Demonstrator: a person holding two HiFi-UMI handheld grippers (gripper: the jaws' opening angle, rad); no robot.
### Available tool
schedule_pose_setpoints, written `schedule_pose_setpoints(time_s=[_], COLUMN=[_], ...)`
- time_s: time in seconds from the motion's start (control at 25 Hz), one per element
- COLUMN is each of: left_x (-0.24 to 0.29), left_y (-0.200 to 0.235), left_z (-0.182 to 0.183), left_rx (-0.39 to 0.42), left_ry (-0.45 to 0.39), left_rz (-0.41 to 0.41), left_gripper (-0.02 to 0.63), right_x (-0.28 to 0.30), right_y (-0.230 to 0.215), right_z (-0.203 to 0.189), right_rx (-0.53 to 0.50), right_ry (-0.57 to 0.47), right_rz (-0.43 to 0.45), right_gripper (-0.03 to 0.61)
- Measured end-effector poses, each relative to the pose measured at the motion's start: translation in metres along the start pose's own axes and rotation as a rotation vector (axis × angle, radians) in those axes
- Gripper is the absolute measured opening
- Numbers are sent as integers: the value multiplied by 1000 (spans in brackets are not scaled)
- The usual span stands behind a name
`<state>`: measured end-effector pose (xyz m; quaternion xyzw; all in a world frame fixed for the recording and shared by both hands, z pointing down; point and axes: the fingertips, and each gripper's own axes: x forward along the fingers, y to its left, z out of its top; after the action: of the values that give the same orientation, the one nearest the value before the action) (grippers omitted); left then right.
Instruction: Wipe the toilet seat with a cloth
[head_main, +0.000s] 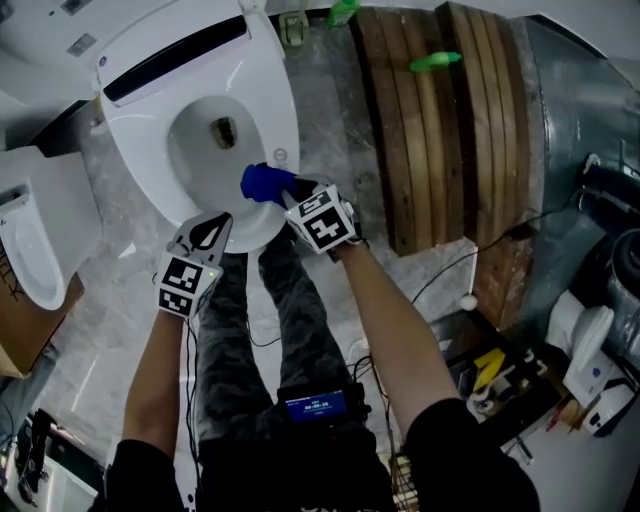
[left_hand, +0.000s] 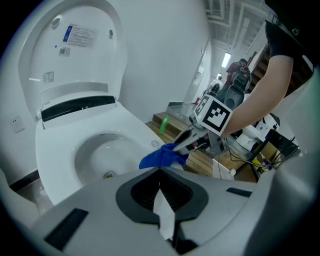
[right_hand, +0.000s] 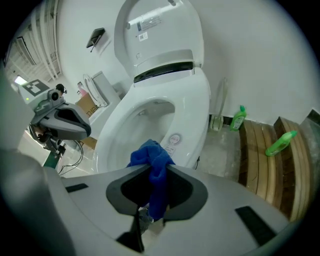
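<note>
Forearms (head_main: 392, 322) outstretched, right gripper (head_main: 291, 192) with blue cloth (head_main: 262, 182) at toilet seat (head_main: 284, 112).

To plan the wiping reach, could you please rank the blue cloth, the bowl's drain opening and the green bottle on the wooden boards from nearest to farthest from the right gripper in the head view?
1. blue cloth: clamped in the right gripper, at the seat rim.
2. drain opening: inside the bowl.
3. green bottle: on the wooden boards, upper right.

The label (left_hand: 80, 35) inside the toilet lid (left_hand: 100, 62) (blue-headed) is too small to read.
</note>
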<state>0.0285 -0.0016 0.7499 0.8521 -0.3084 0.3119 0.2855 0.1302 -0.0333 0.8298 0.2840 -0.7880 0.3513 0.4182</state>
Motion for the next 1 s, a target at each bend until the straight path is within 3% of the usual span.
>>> schedule_pose_setpoints(time_s=[0.44,0.68,1.0], left_x=[2,-7,-9], left_y=[42,70,116], left_z=[12,17,35], left_rx=[-2,-19,-66], left_ry=[-10,-24,-71], left_rz=[-26,-28,-13], left_gripper=[11,11,11], right_x=[10,19,44], right_y=[-61,-81,-84], right_z=[72,114,172], right_rx=[61,39,3], right_ry=[-81,-86,-87], right_rz=[-123,-186,-206], right_gripper=[71,71,71])
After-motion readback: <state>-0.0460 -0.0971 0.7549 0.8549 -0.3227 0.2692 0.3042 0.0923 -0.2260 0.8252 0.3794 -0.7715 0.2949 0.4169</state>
